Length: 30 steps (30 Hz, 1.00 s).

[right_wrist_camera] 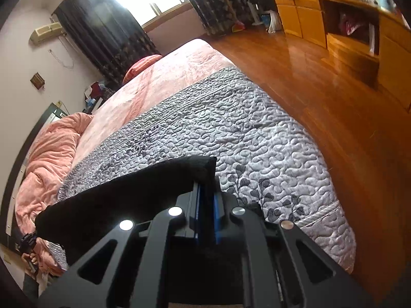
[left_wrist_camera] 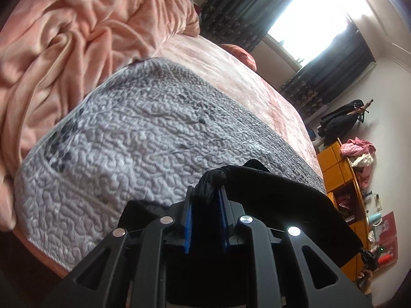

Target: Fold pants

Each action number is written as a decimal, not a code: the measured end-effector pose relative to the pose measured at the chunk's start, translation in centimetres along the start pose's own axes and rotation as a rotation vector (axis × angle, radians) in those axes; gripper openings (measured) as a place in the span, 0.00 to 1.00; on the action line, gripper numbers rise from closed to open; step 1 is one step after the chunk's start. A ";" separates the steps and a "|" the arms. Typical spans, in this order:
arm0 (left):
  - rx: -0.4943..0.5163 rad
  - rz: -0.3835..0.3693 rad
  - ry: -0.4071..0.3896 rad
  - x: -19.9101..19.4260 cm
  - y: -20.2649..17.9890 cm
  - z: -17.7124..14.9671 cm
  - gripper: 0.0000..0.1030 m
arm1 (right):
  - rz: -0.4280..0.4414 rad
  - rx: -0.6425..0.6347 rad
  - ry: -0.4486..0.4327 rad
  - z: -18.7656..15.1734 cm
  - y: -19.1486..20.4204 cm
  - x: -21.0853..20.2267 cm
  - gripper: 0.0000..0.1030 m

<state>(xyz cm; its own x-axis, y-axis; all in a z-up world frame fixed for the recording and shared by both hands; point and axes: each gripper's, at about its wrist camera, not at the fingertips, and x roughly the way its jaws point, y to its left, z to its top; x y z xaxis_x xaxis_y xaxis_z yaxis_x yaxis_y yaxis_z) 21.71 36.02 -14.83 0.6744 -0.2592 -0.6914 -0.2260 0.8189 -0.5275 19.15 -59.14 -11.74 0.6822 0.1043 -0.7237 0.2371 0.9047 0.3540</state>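
The black pants point(left_wrist_camera: 282, 200) hang stretched between my two grippers, held above the grey quilted bedspread point(left_wrist_camera: 133, 141). My left gripper point(left_wrist_camera: 206, 192) is shut on a bunched corner of the pants, and the fabric runs off to the right. In the right wrist view my right gripper point(right_wrist_camera: 205, 187) is shut on the other corner of the pants point(right_wrist_camera: 123, 200), and the fabric runs off to the left toward the other gripper point(right_wrist_camera: 28, 243). The lower part of the pants is hidden below both grippers.
A crumpled pink blanket point(left_wrist_camera: 64, 38) lies at the head end of the bed, also in the right wrist view point(right_wrist_camera: 48, 154). Pink sheet point(right_wrist_camera: 164, 77) beyond the grey quilt point(right_wrist_camera: 257, 133). Wooden floor point(right_wrist_camera: 321, 89) and an orange desk point(right_wrist_camera: 346, 25) beside the bed.
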 end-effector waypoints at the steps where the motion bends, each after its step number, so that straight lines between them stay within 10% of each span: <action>1: -0.010 0.001 -0.001 -0.1 0.5 -0.4 0.17 | 0.002 0.001 -0.004 -0.1 0.1 -0.2 0.07; 22: -0.205 0.120 0.094 2.1 11.3 -12.7 0.17 | -0.030 0.074 -0.073 -14.4 -1.6 -3.5 0.13; 27: -0.275 0.116 0.064 1.2 12.5 -14.7 0.21 | -0.071 0.153 -0.048 -16.9 -3.8 -3.4 0.49; 30: -0.282 0.095 0.016 -0.2 12.0 -15.1 0.47 | -0.059 0.235 -0.009 -18.3 -5.8 -3.0 0.55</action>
<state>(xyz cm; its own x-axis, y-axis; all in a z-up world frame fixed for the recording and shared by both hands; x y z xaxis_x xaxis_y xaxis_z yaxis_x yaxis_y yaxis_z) 8.24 38.16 -28.54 0.6299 -0.1984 -0.7509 -0.4753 0.6661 -0.5748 3.07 -57.17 -22.44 0.6682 0.0498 -0.7423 0.4303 0.7880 0.4403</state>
